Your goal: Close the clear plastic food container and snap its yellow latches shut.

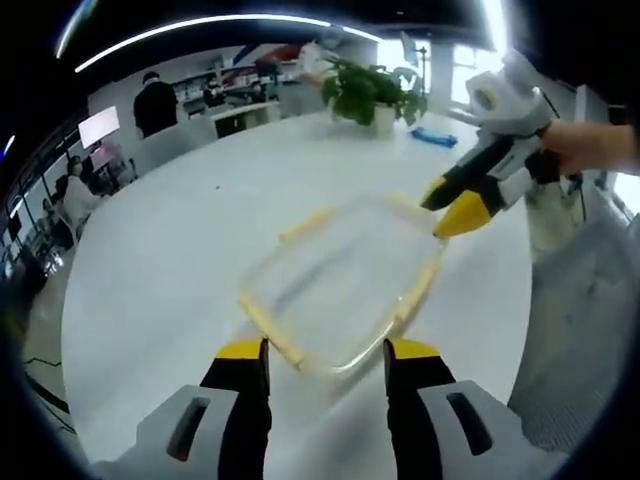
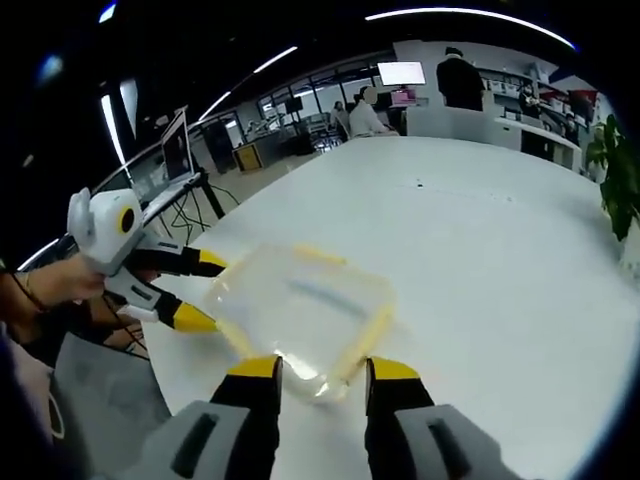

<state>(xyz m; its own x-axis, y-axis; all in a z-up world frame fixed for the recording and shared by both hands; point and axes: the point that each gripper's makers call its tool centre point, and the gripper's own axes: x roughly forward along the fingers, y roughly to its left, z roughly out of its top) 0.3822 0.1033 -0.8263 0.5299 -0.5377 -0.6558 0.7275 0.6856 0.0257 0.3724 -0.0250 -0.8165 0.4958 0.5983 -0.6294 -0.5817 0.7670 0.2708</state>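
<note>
Left gripper [image 1: 325,362] open, jaws spread on either side of the container's near corner, not yet touching. Right gripper [image 2: 318,378] likewise open, straddling the opposite corner, yellow tips just at the rim. Clear plastic food container [image 1: 340,285] sitting flat on the white round table [image 1: 180,250], close to the table's edge nearest the person. Looks like a two-sided approach, one tool per end, set up to press down on the yellow latches [image 1: 415,290] from both sides at once, judging by the task. Potted plant [image 1: 372,95] and a small blue item [image 1: 434,137] well apart at the far edge. Container heavily motion-blurred: cannot tell whether the lid is fully seated or which latches are snapped. A hand [image 1: 590,148] cut off at the frame's side.
</note>
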